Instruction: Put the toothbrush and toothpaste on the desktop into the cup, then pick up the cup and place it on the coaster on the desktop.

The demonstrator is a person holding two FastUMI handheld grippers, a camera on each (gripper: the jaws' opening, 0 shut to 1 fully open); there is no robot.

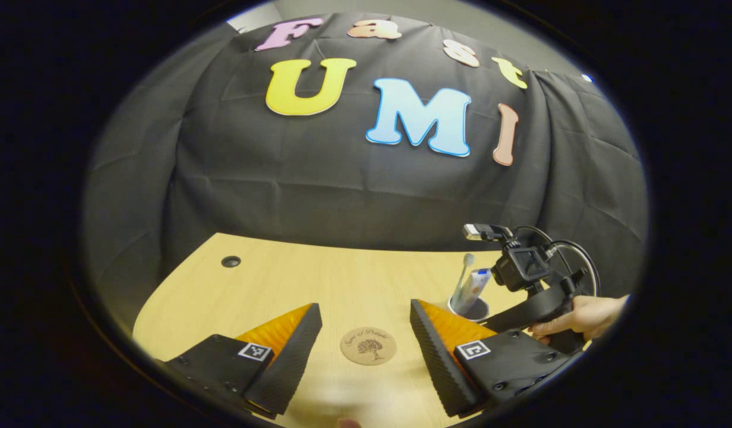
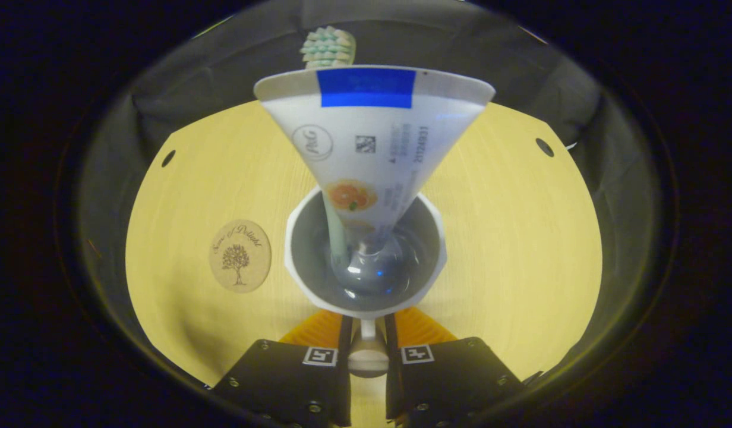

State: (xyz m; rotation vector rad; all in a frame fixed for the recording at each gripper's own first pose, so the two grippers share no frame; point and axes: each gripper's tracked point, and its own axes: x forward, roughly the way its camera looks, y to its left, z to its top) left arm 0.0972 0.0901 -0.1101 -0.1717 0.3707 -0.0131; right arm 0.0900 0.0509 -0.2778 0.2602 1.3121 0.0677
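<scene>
Wooden desktop; right tool grips cup handle; left tool open over coaster.

pale wooden desk, round cable holes, black cloth wall

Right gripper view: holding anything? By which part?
Yes. The right gripper is shut on the handle of the white plastic cup, which holds the white toothpaste tube and toothbrush. The left gripper is open, holding nothing.
</scene>
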